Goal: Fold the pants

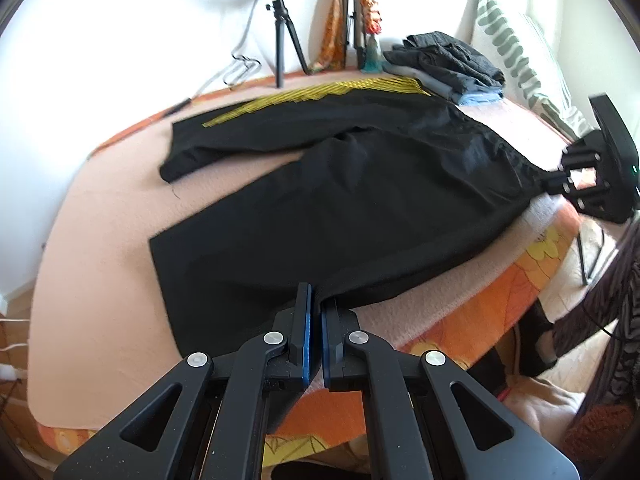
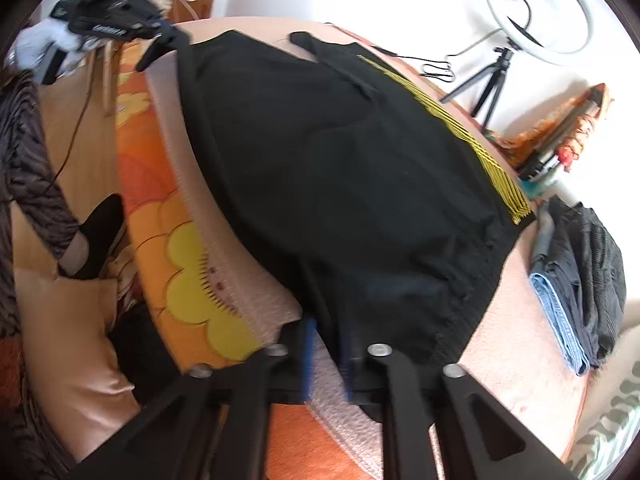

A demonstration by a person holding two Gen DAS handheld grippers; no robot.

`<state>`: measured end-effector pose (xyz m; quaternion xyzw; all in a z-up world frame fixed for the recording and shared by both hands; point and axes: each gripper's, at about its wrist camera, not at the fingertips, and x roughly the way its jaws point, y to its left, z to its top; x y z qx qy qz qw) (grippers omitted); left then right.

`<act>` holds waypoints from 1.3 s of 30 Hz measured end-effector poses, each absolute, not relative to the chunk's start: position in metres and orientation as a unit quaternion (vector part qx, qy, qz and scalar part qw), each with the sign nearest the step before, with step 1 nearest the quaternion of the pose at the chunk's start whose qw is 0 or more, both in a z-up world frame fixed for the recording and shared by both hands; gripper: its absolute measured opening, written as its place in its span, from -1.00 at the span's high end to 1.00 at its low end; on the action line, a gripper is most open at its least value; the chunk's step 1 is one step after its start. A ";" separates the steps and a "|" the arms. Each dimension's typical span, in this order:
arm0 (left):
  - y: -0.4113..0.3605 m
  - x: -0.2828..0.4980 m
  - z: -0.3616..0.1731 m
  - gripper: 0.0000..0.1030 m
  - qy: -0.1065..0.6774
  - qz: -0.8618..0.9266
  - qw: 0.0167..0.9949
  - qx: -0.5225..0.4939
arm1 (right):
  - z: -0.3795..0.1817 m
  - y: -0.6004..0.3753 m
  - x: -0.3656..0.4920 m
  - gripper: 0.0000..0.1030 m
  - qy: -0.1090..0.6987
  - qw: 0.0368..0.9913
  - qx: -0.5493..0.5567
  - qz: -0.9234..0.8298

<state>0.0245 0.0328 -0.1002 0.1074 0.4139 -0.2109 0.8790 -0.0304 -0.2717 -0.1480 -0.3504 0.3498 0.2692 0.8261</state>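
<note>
**A:** Where are the pants?

**B:** Spread flat on the bed [image 1: 100,216], over its peach blanket, legs apart in a V. The black pants [image 1: 360,184] lie with the yellow-striped leg on the far side; a stack of folded clothes [image 1: 448,64] sits beyond the waistband.

**A:** And your hold?

**B:** My left gripper [image 1: 316,320] has its jaws nearly closed, pinching the hem of the near leg. My right gripper [image 2: 328,356] sits at the waistband corner on the same side; its jaws look narrowly parted around the fabric, though blur keeps me from being sure.

**A:** Why those two corners?

**B:** I judge it lets me carry the near leg over onto the far one.
</note>
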 end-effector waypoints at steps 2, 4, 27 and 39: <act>0.033 0.025 -0.105 0.63 0.428 -0.211 0.872 0.111 | -0.140 -0.274 -0.028 1.00 0.339 0.838 -0.340 0.259; 0.033 0.026 -0.112 0.46 0.441 -0.203 0.866 0.123 | -0.133 -0.275 -0.025 1.00 0.331 0.846 -0.333 0.254; 0.052 0.098 -0.034 0.96 0.336 -0.165 0.925 0.070 | -0.049 -0.269 0.011 1.00 0.228 0.923 -0.268 0.155; 0.058 0.162 -0.020 0.96 0.333 -0.155 0.927 0.069 | -0.013 -0.262 0.086 1.00 0.225 0.928 -0.263 0.139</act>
